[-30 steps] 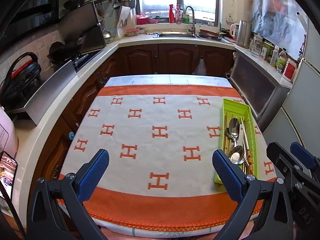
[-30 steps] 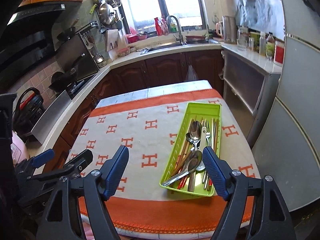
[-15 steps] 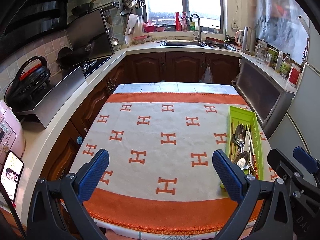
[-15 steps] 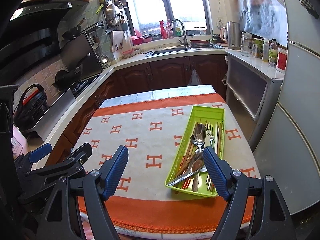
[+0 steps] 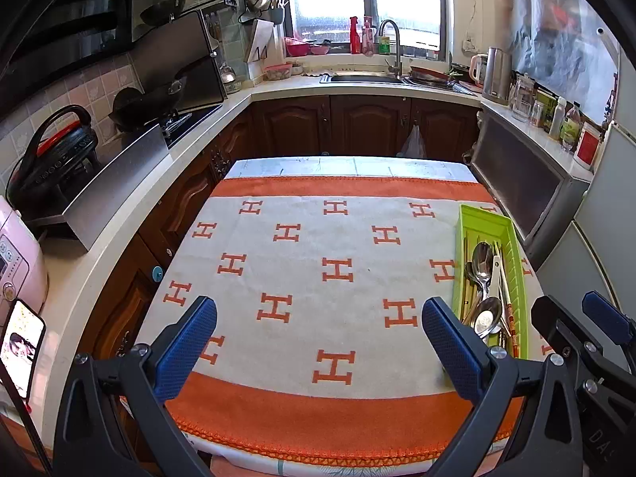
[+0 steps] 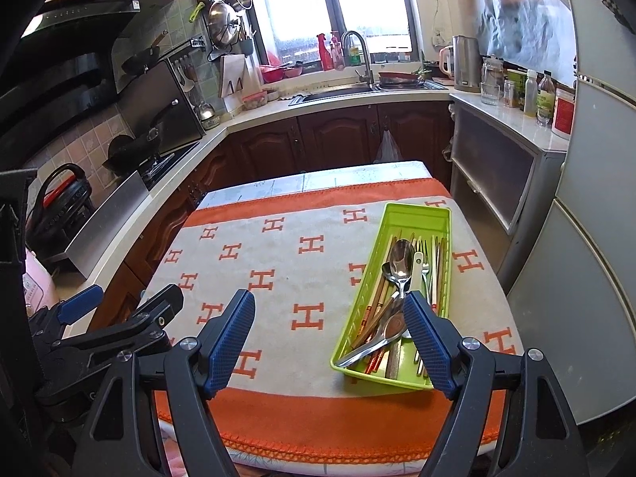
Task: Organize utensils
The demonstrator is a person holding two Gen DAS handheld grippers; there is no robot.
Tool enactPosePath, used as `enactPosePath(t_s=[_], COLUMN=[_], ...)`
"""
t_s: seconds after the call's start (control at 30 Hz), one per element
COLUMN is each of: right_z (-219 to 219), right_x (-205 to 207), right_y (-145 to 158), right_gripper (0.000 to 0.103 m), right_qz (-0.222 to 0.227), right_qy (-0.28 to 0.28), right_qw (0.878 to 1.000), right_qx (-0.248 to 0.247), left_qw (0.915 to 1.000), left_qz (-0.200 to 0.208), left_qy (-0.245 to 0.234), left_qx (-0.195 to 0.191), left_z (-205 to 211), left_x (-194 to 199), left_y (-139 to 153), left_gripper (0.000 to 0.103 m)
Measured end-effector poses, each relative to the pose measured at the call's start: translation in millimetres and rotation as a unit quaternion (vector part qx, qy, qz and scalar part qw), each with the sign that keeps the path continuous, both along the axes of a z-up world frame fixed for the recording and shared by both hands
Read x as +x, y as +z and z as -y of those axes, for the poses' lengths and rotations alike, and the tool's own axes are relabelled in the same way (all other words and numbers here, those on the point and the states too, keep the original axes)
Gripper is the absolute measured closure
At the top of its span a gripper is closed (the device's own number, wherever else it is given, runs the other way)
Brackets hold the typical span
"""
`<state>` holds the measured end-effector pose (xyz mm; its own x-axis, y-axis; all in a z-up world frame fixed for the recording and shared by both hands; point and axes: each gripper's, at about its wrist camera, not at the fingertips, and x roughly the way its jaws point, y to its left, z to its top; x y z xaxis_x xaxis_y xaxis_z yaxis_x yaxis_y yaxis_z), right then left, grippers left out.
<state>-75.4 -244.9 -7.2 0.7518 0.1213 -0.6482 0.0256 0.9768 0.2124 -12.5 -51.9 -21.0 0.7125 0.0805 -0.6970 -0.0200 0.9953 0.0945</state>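
Observation:
A lime green tray (image 6: pixel 418 214) lies on the right side of the table, on an orange and white cloth (image 6: pixel 278 262) with H marks. In it lie metal spoons (image 6: pixel 400 256), forks, chopsticks and a white-handled utensil. It also shows in the left wrist view (image 5: pixel 467 222). My right gripper (image 6: pixel 330 330) is open and empty, held above the table's front edge, left of the tray's near end. My left gripper (image 5: pixel 318 338) is open and empty above the front middle of the cloth, apart from the tray.
A counter with a stove, wok (image 5: pixel 147 99) and a black cooker (image 5: pixel 51 151) runs along the left. A sink (image 5: pixel 365 77) is at the back under the window. A cabinet and fridge (image 6: pixel 588 238) stand close on the right. A phone (image 5: pixel 20 342) leans at the left.
Both grippers have drawn back and risen from the table, so more of the kitchen shows. Both stay open. The tray and utensils have not moved.

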Motion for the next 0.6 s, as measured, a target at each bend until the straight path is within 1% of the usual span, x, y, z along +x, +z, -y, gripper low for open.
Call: enactPosePath(t_s=[0.6], right_z=[0.4], right_x=[8.5], right_y=[-7.7], right_gripper=[0.024], right_qz=[-0.004], right_qy=[0.001], right_qw=[1.0], right_qx=[0.0], left_qw=[0.9999], left_qz=[-0.015], left_qy=[-0.002], left_qx=[-0.007], left_z=[-3.2], left_x=[8.6], left_y=[-6.6], left_gripper=[0.001])
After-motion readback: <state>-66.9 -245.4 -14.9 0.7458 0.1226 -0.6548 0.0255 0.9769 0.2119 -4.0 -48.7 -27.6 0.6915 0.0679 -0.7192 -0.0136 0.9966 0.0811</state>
